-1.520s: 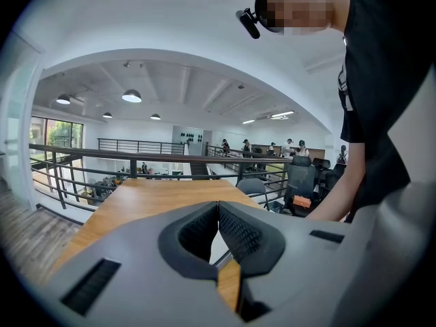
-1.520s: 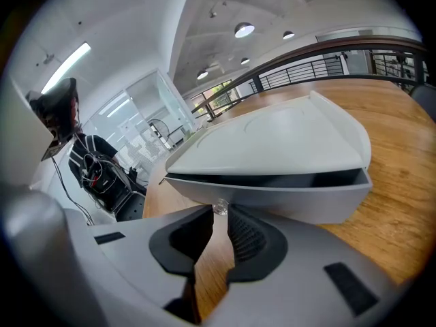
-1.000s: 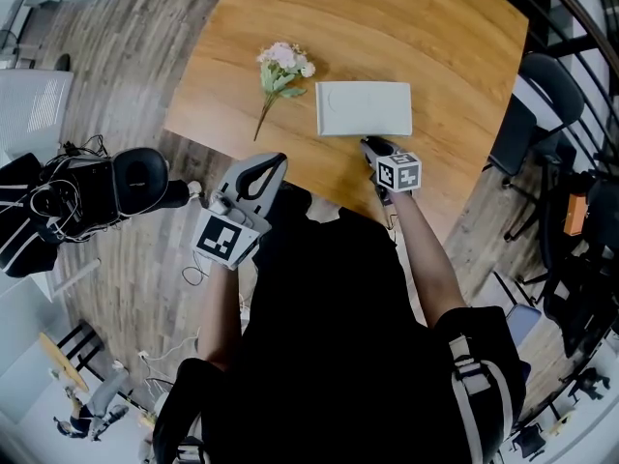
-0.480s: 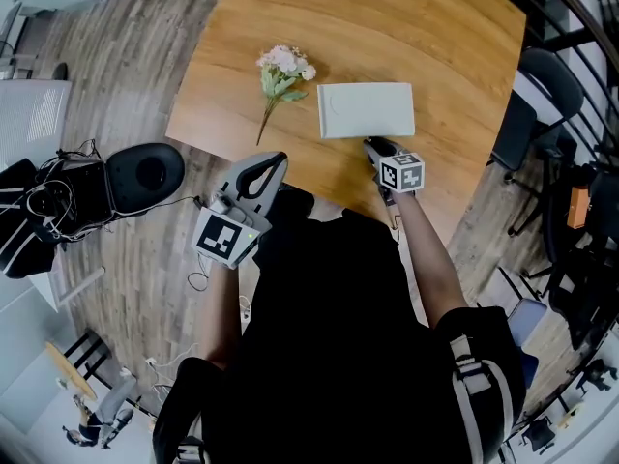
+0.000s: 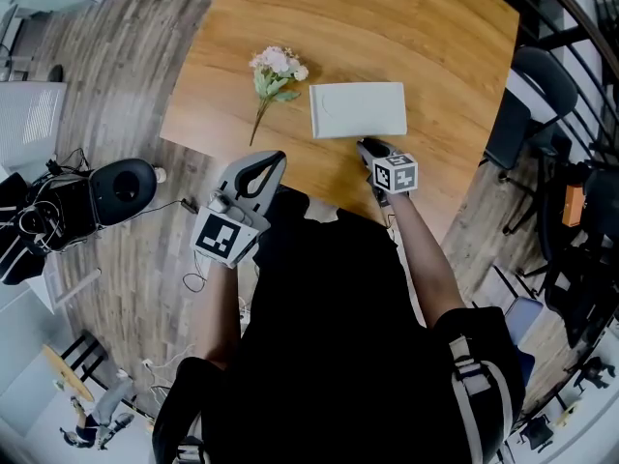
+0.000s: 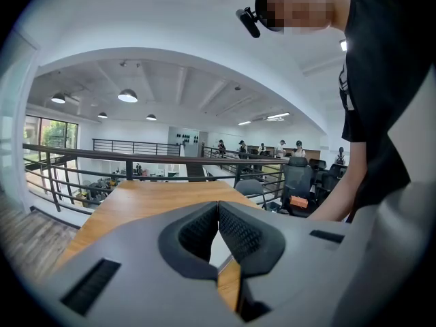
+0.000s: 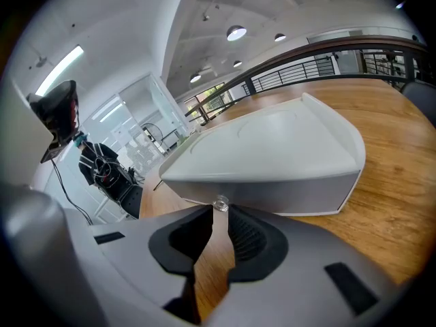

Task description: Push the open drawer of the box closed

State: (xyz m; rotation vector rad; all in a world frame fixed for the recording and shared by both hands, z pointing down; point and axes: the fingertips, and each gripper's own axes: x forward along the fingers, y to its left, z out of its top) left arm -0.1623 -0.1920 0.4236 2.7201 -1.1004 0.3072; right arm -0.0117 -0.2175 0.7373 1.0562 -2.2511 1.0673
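Head view: white box (image 5: 358,110) mid-frame on bench (image 5: 435,46). Right hand-held gripper (image 5: 370,149) just below its lower edge, left hand-held gripper (image 5: 256,174) lower left, well apart. Left gripper view: jaws together, empty. Right gripper view: jaws slightly apart, box's knob (image 7: 220,204) at their tips.

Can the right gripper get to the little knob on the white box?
Probably yes. The right gripper sits at the near side of the white box, and the clear knob is just at the tips of its parted fingers. Nothing lies between; the flower is off to the side.
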